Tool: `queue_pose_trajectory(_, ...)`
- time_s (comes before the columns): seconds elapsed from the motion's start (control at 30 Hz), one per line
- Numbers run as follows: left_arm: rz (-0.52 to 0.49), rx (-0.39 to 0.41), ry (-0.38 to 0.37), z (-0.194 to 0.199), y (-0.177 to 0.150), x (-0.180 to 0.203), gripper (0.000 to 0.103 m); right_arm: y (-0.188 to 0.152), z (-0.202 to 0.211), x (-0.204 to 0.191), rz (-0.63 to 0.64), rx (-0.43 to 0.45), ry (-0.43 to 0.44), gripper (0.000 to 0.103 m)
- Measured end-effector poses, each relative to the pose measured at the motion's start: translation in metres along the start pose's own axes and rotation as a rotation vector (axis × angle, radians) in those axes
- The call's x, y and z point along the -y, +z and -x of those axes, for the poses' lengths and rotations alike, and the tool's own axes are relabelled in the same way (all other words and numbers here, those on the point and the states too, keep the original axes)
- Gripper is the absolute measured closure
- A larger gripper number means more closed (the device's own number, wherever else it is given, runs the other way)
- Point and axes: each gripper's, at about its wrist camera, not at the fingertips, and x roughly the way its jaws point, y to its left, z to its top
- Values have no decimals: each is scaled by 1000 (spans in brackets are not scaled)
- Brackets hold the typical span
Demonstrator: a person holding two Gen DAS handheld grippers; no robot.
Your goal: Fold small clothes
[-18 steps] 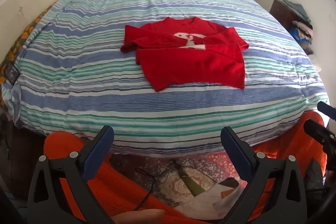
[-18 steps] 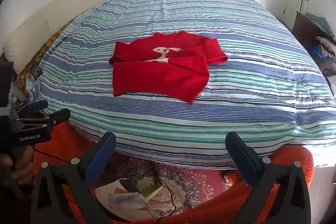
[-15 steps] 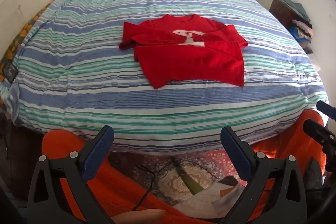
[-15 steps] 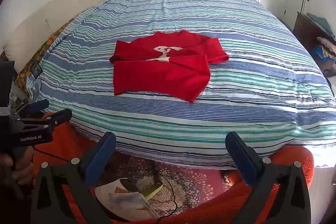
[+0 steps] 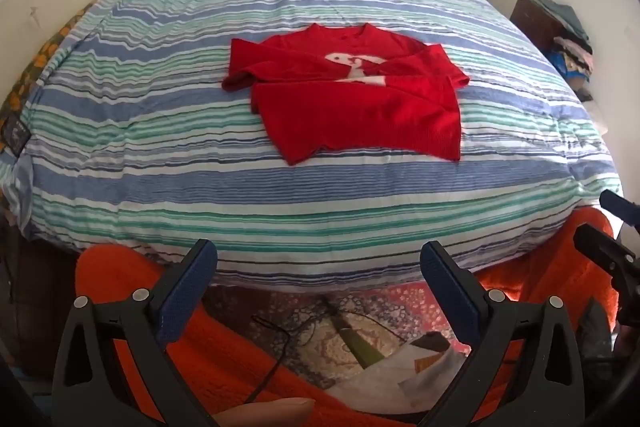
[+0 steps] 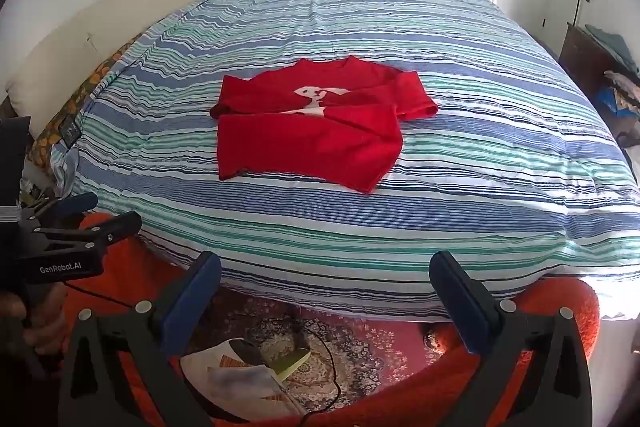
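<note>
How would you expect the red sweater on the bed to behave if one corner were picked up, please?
The red sweater is probably floppy: its folded layers already lie limp on the striped duvet. A lifted corner would likely drape and undo the fold. Its knit-looking surface suggests it should not slip easily.

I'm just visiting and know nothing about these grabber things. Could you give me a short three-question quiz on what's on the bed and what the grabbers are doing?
1. True or false: the red sweater lies on the striped duvet.
2. Which gripper holds cloth: (a) left gripper, (b) right gripper, (c) neither?
3. What colour is the figure on the sweater's front?

Key: 1 true; 2 c, both are open and short of the bed; 3 white.
</note>
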Motion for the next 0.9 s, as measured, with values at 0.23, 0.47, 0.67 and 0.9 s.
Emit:
queue_pose_trajectory(0.23, -3, 6, 2, 1, -1, 1, 1, 0, 2, 0, 0, 2, -1, 0)
queue_pose_trajectory(0.47, -1, 5, 0, 1, -1, 0, 1, 0, 1, -1, 0, 2, -1, 0)
queue_pose_trajectory(0.67, -2, 2, -2, 1, -1, 1, 1, -1, 1, -1, 0, 2, 0, 0)
queue_pose_trajectory(0.9, -4, 10, 2, 3, -1, 1, 1, -1, 3, -2, 2, 5, -1, 0)
